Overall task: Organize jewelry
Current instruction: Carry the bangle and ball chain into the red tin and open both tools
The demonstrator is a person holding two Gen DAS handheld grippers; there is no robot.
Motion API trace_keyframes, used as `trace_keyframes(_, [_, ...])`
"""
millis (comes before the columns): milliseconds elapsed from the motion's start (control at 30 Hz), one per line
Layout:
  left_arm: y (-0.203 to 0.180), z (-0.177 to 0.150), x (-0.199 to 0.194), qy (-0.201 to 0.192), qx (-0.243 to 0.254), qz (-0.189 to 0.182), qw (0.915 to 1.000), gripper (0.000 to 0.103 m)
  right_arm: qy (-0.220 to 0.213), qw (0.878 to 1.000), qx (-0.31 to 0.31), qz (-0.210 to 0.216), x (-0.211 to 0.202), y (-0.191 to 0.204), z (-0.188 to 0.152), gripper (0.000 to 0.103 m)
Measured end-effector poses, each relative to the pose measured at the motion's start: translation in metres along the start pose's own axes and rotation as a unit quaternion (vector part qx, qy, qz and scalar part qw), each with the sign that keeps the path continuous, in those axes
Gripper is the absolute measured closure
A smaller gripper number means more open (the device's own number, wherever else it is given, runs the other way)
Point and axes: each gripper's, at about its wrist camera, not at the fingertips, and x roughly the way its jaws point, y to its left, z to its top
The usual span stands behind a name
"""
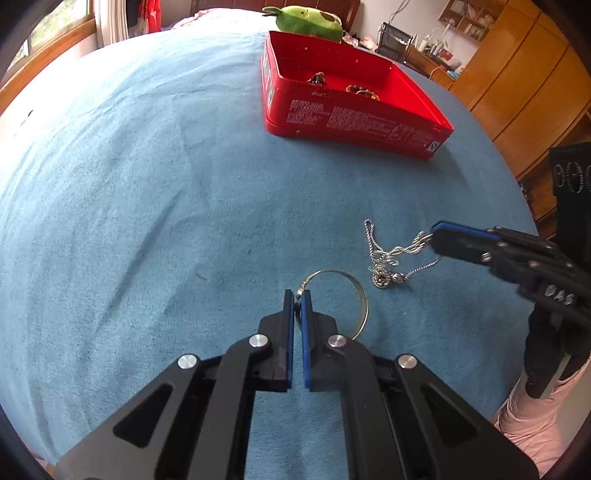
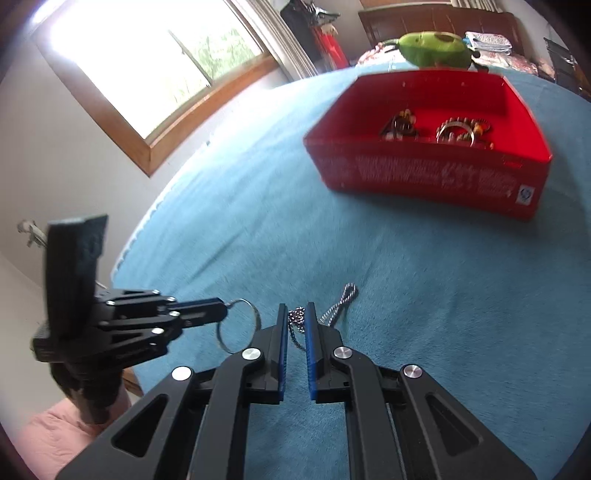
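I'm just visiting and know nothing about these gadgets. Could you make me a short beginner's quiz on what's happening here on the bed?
1. True or false: the left gripper is pinching the silver bangle.
2. What does the right gripper hold? A) a ring B) a silver chain C) the plush toy
3. Fill in: jewelry already put away lies inside the red ____.

Key
1. True; its pads are closed on the bangle's rim.
2. B; the silver chain trails from its tips down to the blue bedspread.
3. tin; the red tin stands in front of the green plush toy.
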Motion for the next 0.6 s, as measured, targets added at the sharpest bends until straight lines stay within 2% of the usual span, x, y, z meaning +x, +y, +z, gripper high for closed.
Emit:
trace_keyframes(333, [-0.013, 0.013, -0.004, -0.011, 0.003, -0.006, 0.9999, 0.101, -0.044, 0.999, -0.008, 0.0, -0.035, 0.008, 0.023, 0.094])
trace_keyframes(600, [-0.026, 0.039, -0.021, -0.038, 0.013, -0.01, 0.9991, 0.101, -0.079, 0.997, -0.021, -0.01, -0.07, 0.017, 0.048, 0.095])
